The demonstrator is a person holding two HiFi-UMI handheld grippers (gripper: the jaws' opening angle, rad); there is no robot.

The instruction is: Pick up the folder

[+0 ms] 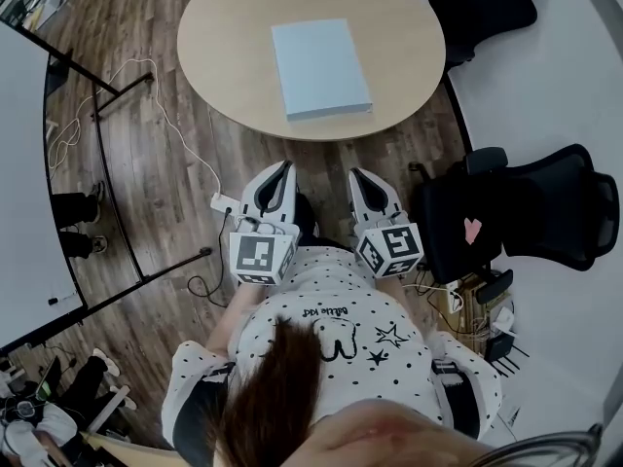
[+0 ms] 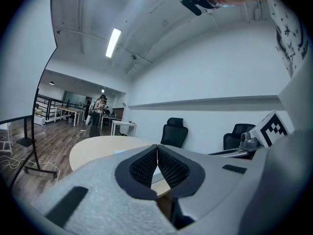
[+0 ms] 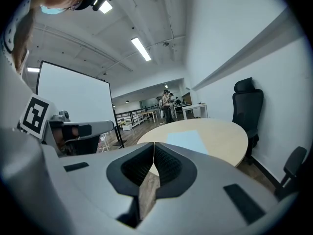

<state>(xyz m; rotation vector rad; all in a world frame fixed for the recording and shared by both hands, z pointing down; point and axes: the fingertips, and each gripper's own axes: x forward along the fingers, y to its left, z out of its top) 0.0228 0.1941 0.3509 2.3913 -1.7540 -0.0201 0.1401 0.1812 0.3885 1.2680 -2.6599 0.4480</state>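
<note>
1. Two claws are in view and both are empty. The left claw has its pads pressed tight together with nothing between them, and the right claw is the same.
2. The pale blue flat rectangular folder lies closed, flat near the middle of the round light-wood table. One short edge faces the person, near the table's rim.
3. Both claws hang side by side over the dark wood floor, short of the table and well apart from the folder. Judged stage: approach, no grasp begun.
4. Risk: if the claws reach the folder while closed, they would shove it across the top instead of gripping. They need to open first.
5. Risk: the folder is thin, lies flush and has no overhanging edge. The pads may scrape the table and skate the folder away. Sliding it to the rim looks safer.
6. Risk: a pinch on only one edge could let the cover flop open or sag. I cannot tell whether there are papers inside.
7. Risk: the white cable on the floor and the black office chair on the right are close to the person. Stepping in could mean a snag or a bump.
</note>
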